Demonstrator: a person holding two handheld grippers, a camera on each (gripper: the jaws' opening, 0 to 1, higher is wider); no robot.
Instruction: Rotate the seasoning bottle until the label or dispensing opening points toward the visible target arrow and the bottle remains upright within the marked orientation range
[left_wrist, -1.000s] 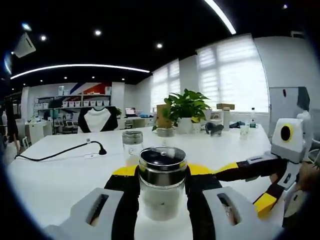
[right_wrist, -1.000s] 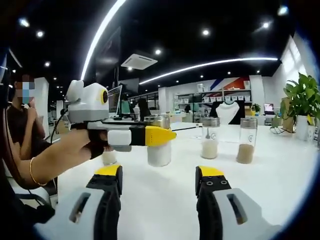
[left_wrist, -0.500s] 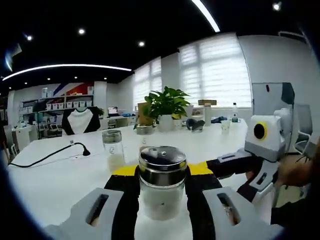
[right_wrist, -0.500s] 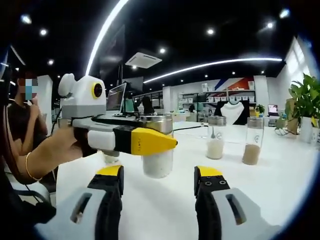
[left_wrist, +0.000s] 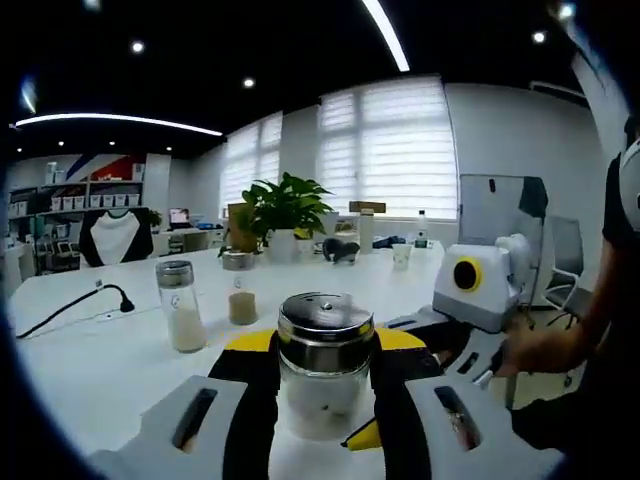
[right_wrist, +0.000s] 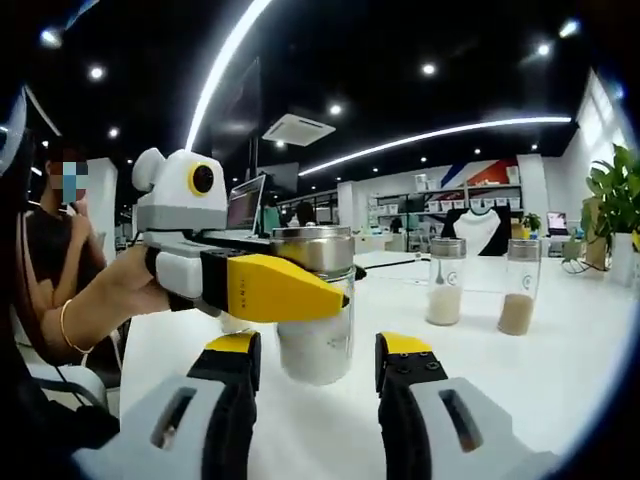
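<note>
White surface (left_wrist: 90, 370), broad, occupying the lower half of both views, bare apart from the items listed. Person, at the left edge of the right gripper view, one hand (right_wrist: 120, 295) wrapped around the left tongs' grip; in the left gripper view another hand (left_wrist: 535, 350) at the right edge holds the right tongs. Potted plant (left_wrist: 283, 205), leafy green, left of upper centre in the left gripper view, standing at the far side of the surface before the shuttered windows. Left tongs (left_wrist: 322, 400), grey arms with black and yellow tips, rising from the bottom of the left gripper view and clamped on both sides of the seasoning bottle (left_wrist: 324, 365); in the right gripper view they enter from the left with the yellow tip across the bottle's glass. Right tongs (right_wrist: 316, 365), same make, at the bottom centre of the right gripper view, parted and holding nothing, their tips just below the bottle and apart from it. Seasoning bottle: clear glass, steel lid, upright, white contents in its lower part, at the centre of both views; whether its base touches the surface cannot be told. Second jar (right_wrist: 445, 281), white contents, right of centre in the right gripper view, upright. Third jar (right_wrist: 520, 286), brown contents, just right of the second. Black cable with plug (left_wrist: 65, 308), at left in the left gripper view, lying on the surface.
</note>
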